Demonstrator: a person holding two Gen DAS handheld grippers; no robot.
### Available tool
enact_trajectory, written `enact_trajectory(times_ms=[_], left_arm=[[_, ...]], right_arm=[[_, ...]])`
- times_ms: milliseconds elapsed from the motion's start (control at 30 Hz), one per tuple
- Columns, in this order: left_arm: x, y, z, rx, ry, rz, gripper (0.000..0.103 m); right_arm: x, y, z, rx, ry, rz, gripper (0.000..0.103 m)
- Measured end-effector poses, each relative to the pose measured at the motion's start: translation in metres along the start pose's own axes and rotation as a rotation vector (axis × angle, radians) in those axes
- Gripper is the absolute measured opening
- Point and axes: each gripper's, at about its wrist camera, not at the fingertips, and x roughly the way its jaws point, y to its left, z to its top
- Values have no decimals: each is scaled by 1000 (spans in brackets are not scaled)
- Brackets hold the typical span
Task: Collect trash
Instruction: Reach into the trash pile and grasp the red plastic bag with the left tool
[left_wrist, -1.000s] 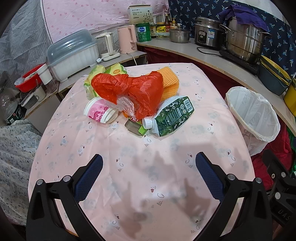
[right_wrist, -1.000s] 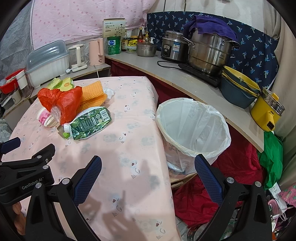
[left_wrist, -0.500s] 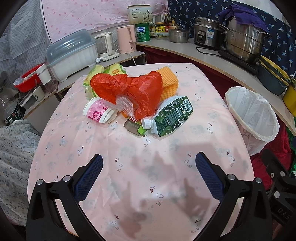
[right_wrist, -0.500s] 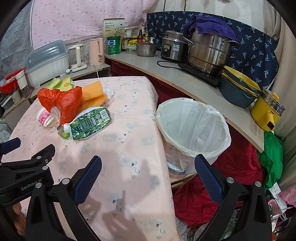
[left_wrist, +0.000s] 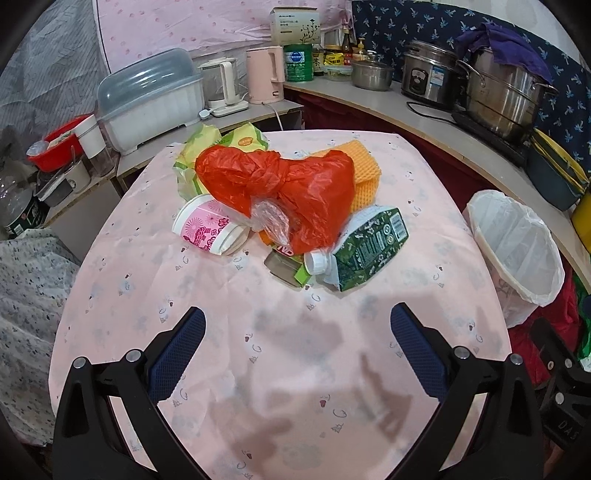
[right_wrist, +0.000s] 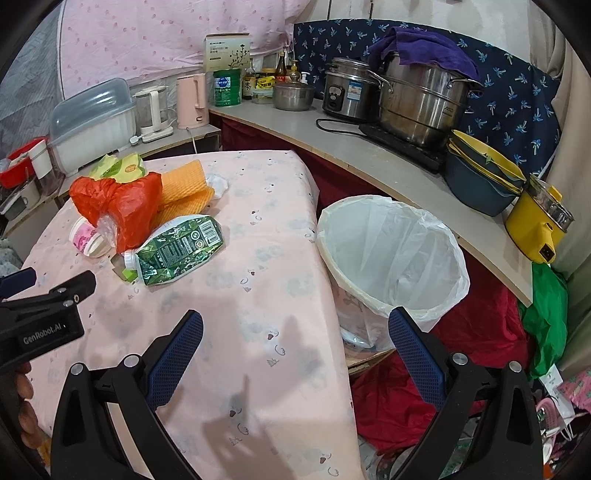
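1. A table draped in a pink patterned tablecloth (left_wrist: 155, 280) is being shown in a small kitchen, with a curved countertop (right_wrist: 369, 155) running behind and to the right of it.
2. A pile of trash is being displayed on the far half of the table, well apart from both grippers.
3. A red plastic bag (left_wrist: 295, 184) is being seen on top of the pile, resting over a crumpled clear wrapper (left_wrist: 269, 218).
4. A pink-printed paper cup (left_wrist: 207, 230) is being shown lying on its side just left of the bag.
5. A flattened green carton (left_wrist: 369, 247) with a white cap is being shown lying to the right of the bag, touching it.
6. An orange sponge cloth (right_wrist: 184, 184) and yellow-green snack packets (left_wrist: 229, 142) are being seen behind the bag.
7. A bin lined with a white bag (right_wrist: 391, 258) is being shown standing beside the right edge of the table, below the countertop.
8. The left gripper (left_wrist: 297, 341) is being held above the near part of the tablecloth, its blue-padded jaws spread wide with nothing between them.
9. The right gripper (right_wrist: 295, 345) is being held over the table's right edge, near the bin; its jaws are likewise spread wide and are gripping nothing.
10. A steel steamer pot (right_wrist: 421, 107) under a purple cloth (right_wrist: 424, 48) and a pink kettle (left_wrist: 264, 75) are being seen on the counters.
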Motion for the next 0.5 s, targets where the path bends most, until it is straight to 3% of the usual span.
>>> enact_trajectory(times_ms=[500], left_arm=[[59,71,84,-122,-37,-22,96]], right_arm=[[36,26,39,8,9,50,96]])
